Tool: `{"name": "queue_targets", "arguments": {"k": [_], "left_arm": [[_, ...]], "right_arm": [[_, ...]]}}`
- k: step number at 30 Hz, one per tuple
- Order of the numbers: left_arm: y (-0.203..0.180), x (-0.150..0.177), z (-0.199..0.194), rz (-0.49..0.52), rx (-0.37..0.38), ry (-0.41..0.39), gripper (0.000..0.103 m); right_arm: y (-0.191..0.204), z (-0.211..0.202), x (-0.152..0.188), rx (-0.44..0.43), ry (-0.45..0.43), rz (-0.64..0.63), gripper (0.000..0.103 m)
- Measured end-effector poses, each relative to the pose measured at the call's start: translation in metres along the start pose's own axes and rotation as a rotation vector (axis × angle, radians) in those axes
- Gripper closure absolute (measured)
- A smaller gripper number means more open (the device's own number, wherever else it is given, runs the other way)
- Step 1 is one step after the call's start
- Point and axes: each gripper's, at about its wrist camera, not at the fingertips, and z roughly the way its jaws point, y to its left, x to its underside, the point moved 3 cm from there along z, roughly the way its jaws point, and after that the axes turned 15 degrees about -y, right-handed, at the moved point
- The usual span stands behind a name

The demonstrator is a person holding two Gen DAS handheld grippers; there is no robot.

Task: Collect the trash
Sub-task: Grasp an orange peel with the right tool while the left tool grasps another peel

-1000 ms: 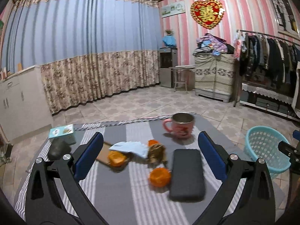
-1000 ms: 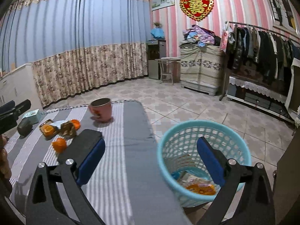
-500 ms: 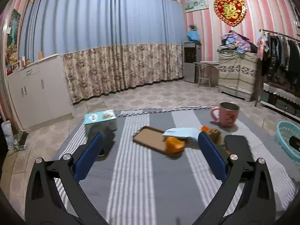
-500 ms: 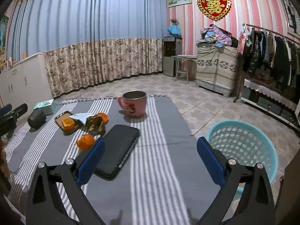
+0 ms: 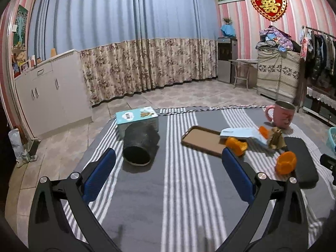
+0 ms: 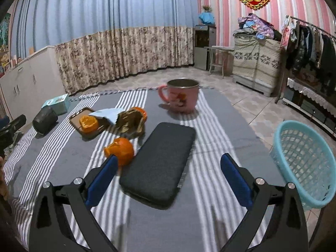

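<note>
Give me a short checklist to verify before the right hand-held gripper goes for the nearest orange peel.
1. Right hand-held gripper open and empty: ok.
2. Left hand-held gripper open and empty: ok.
3. Peel in plain view, nothing on top: ok.
4. Space around peel: not ok; dark case lies right beside it, may be touching.
5. Basket upright beside the table: ok.
6. Room left in basket: cannot tell; its bottom is hidden.
</note>
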Motion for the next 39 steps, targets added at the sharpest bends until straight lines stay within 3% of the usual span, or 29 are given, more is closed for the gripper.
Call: {"name": "queue_targets", "arguments": {"k": [17, 21, 24, 27, 31, 39], "left_arm": [[0.015, -0.005, 0.054, -0.061, 0.08, 0.081, 0.005], [0.013, 0.0, 0.055, -0.059, 0.095, 0.104, 0.006], [0.009, 0.004, 0.055, -0.051, 0.094, 0.116, 0.006], [0.002, 0.007, 0.057, -0.054, 0.088, 0.128, 0.006], [-0.016, 0.006, 0.063, -0.067, 0.113, 0.144, 0.006], [-0.082, 0.005, 0.079, -0.029, 0.206, 0.17, 0.006]], "right_arm": [[0.066, 0.058, 0.013, -0.024, 0.169, -0.11, 0.008], [0.08, 0.07, 0.018, -0.038, 0.218, -0.175, 0.034], [0.085, 0.073, 0.021, -0.029, 0.229, -0.211, 0.038], [0.085, 0.072, 0.019, -0.045, 0.221, -0.219, 0.059], [0.082, 0.071, 0.015, -0.085, 0.221, -0.196, 0.069], [0.035, 0.046, -0.009, -0.123, 0.156, -0.096, 0.069]]}}
